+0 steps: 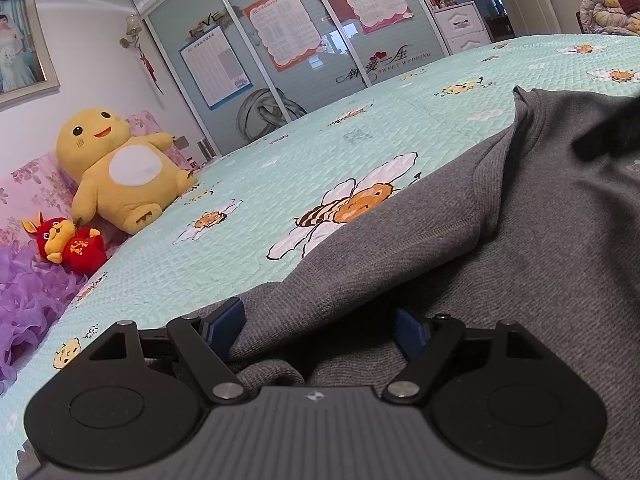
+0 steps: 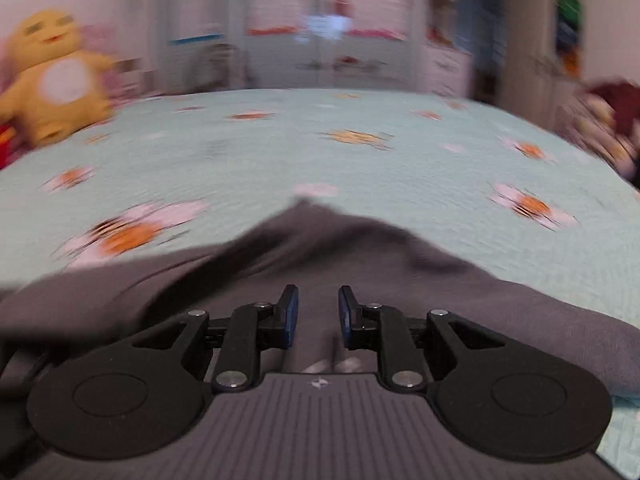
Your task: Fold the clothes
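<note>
Our grey knit sweater (image 1: 500, 240) lies rumpled on the bedspread (image 1: 280, 168). Left gripper (image 1: 320, 332) gapes around bunched fabric; right gripper (image 2: 318, 316), narrowly parted, grips nothing. Soft, floppy: we'd take the hem.

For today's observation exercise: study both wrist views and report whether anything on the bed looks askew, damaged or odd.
Nothing looks damaged or spilled. The grey sweater lies rumpled on the bee-print bedspread, one fold bunched between the open left gripper fingers. The right wrist view is motion-blurred.
</note>
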A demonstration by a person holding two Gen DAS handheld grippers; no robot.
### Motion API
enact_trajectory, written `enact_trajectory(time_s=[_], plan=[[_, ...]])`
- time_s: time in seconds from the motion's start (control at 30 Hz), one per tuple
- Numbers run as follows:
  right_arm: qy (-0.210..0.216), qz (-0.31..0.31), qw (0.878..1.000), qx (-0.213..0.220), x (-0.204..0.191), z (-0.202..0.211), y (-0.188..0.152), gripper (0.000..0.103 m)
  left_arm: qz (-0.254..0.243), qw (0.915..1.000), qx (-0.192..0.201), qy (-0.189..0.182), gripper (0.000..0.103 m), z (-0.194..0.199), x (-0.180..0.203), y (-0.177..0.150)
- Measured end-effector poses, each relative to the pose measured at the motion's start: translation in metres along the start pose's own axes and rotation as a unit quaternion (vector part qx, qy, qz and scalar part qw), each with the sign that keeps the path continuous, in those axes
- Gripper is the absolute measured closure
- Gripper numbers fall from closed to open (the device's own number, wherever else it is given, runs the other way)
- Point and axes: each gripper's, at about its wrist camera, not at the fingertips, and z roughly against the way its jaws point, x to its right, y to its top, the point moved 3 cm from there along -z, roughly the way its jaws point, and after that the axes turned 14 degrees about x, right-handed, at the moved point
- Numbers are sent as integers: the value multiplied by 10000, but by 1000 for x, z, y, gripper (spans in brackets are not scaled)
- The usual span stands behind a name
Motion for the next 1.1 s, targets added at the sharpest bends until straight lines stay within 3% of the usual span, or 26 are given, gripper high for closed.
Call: enact_trajectory(time_s=[0.07, 0.13, 0.23, 0.3, 0.43, 0.5, 0.57, 0.67, 0.83, 0.97, 1.1], plan=[[323, 40, 9993, -166, -17, -4, -5, 79, 9, 10000, -1, -4, 21, 0, 0, 0], [321, 44, 9989, -339, -21, -25, -8, 79, 16, 10000, -2, -8, 21, 0, 0, 0], [112, -27, 9991, -407, -10, -60, -4, 66, 4, 10000, -10, -9, 21, -1, 1, 0], [-144, -112, 9990, -418, 5, -90, 6, 47, -10, 10000, -6, -14, 21, -1, 2, 0], [-708, -123, 9966, -415, 33, -146, 20, 45, -4, 10000, 3, -3, 20, -2, 3, 0], [-867, -155, 9953, -400, 42, -158, 26, 52, 15, 10000, 0, 4, 20, -2, 2, -1], [-868, -397, 9951, -250, 47, -148, 33, 74, 27, 10000, -2, 7, 20, -2, 2, -1], [-579, -540, 9968, 107, 42, -102, 42, 74, 28, 10000, 0, 5, 20, -2, 0, 0], [-208, 809, 9965, 61, 10, -27, 6, 73, 23, 10000, 34, 0, 20, -1, -1, 0], [-344, 1012, 9943, -13, 13, -16, -27, 65, -12, 10000, 79, 7, 19, 1, 1, 0], [-475, 1245, 9911, -51, 11, -24, -30, 63, -36, 9998, 192, -13, 19, 4, 2, 3]])
